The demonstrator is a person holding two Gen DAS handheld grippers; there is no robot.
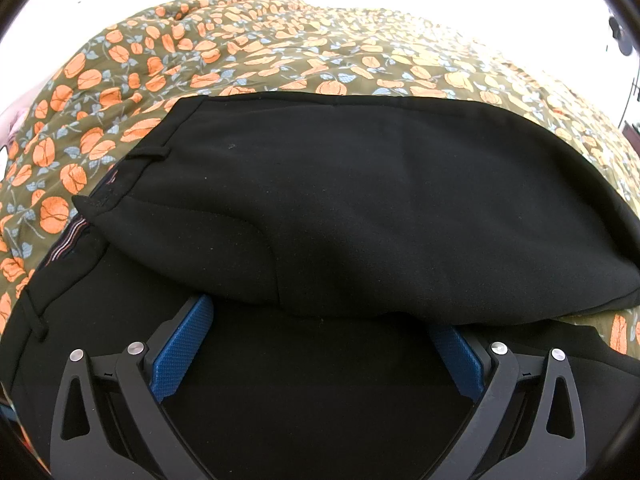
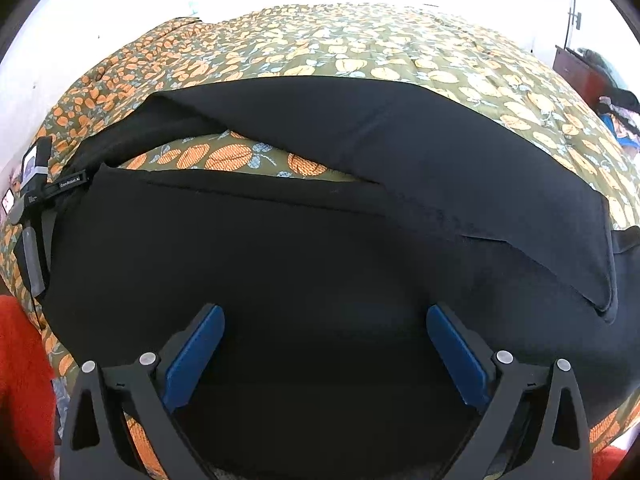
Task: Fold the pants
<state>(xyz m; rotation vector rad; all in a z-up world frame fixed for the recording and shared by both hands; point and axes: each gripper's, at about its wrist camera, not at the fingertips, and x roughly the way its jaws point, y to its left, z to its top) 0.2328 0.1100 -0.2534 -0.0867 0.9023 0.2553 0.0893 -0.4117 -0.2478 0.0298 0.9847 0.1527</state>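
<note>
Black pants (image 1: 360, 200) lie on a bed, with one leg folded over the other. Their waistband and a belt loop (image 1: 148, 155) are at the left in the left wrist view. My left gripper (image 1: 320, 320) is open, and its blue pads (image 1: 182, 344) rest low on the bottom layer. The edge of the top layer drapes over both fingertips. In the right wrist view the pants (image 2: 320, 248) spread wide, with a gap of bedspread between the two legs. My right gripper (image 2: 324, 320) stands wide open just above the near leg, with nothing gripped. The left gripper's housing (image 2: 34, 200) shows at the left edge.
An olive bedspread (image 2: 360, 48) printed with orange flowers covers the whole bed. Red cloth (image 2: 24, 380) fills the lower left corner of the right wrist view. A dark red cabinet (image 2: 576, 72) and a pile of clothes (image 2: 620, 116) stand beyond the bed at the right.
</note>
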